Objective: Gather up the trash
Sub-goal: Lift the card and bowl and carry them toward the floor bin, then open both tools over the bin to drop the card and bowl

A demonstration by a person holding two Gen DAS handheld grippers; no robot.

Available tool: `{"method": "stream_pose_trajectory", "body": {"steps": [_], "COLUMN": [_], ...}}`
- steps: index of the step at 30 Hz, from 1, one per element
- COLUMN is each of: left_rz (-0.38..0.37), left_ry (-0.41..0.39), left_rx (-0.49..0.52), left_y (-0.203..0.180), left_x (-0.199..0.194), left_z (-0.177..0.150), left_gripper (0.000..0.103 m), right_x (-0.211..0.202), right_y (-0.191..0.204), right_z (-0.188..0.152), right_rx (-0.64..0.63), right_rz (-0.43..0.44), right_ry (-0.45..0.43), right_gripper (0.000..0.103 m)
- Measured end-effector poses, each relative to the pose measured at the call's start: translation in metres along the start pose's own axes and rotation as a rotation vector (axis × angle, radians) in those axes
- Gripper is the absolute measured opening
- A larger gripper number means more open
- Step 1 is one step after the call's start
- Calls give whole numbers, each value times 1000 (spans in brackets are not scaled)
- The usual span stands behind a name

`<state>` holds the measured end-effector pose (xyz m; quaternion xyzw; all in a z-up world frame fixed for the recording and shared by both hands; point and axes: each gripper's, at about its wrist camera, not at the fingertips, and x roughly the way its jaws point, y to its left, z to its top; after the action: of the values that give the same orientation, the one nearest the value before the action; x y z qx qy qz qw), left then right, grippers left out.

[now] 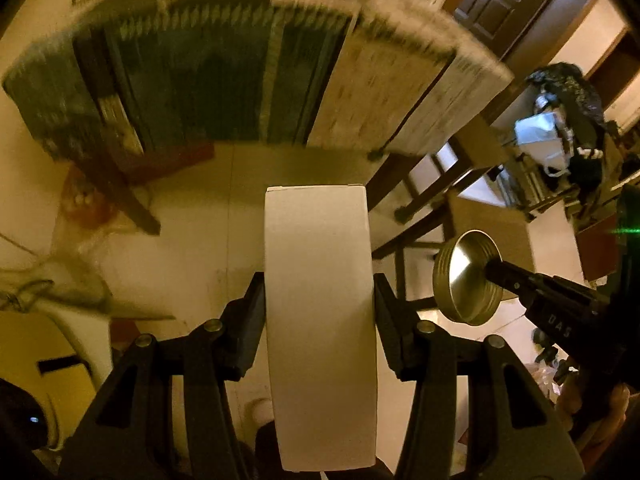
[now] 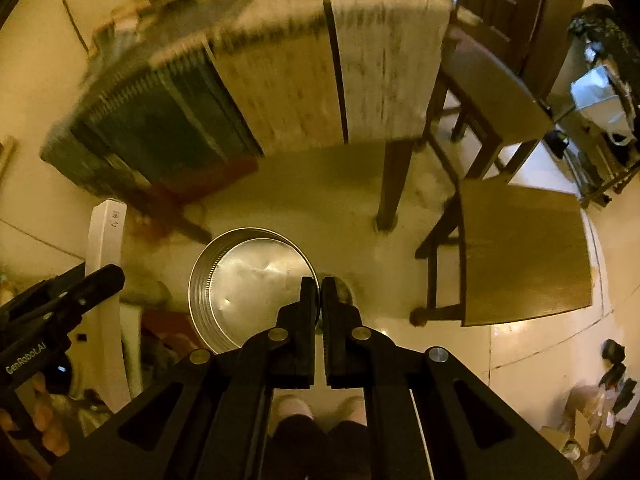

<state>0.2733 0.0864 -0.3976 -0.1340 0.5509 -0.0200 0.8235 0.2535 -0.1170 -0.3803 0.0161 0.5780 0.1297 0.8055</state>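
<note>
Carrying two pieces of trash above the floor, in front of the table (image 2: 280, 80).

Left of the table's near leg (image 2: 392, 184), the left gripper (image 1: 320, 296) pinches a tall white carton (image 1: 320, 320) across its sides; nearer that leg, the right gripper (image 2: 320, 292) has its fingers pressed together on the rim of a round metal lid (image 2: 252, 284), open side facing the camera. Both items look collected; what seems left is dropping them, though no bin can be made out below them.
</note>
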Motion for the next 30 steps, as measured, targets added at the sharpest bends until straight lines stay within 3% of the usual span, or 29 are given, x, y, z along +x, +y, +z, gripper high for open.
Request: {"method": "stream_pose_trajectory", "body": {"steps": [9,13,15,16,19,20,25,30], "left_rz": [14,12,1,-1,-20,-26,-30,28], "left_ry": [65,93,115,126,164,181,292,326], "left_rx": [-26,-31,-36,-33,-35,-40,-75,-67], "left_y": [26,32,34,33,31,29,24,18], "left_x": [105,143,161,170,197,204,242,234], "left_z": [-27,-34,-36,-37,-40,-40,-40,-41], "left_gripper": [50,50,50,50,50,50,54,54], "right_x": [108,148,164,171,175,174,172,148], "right_y": [-4,-8,-12,-14,-20,-23,-33,-40], "right_z": [-10,-12,-14,-15,-20,-22,-22,-19], "right_rx": [-50,-34,-22,-18,-12,-13,1,1], "right_rz": [23,79,107,114,113,104,96,97], "right_ry": [56,98,139,157,146,137,178,170], "right_gripper": [3,4,8,15,46,50,51,51]}}
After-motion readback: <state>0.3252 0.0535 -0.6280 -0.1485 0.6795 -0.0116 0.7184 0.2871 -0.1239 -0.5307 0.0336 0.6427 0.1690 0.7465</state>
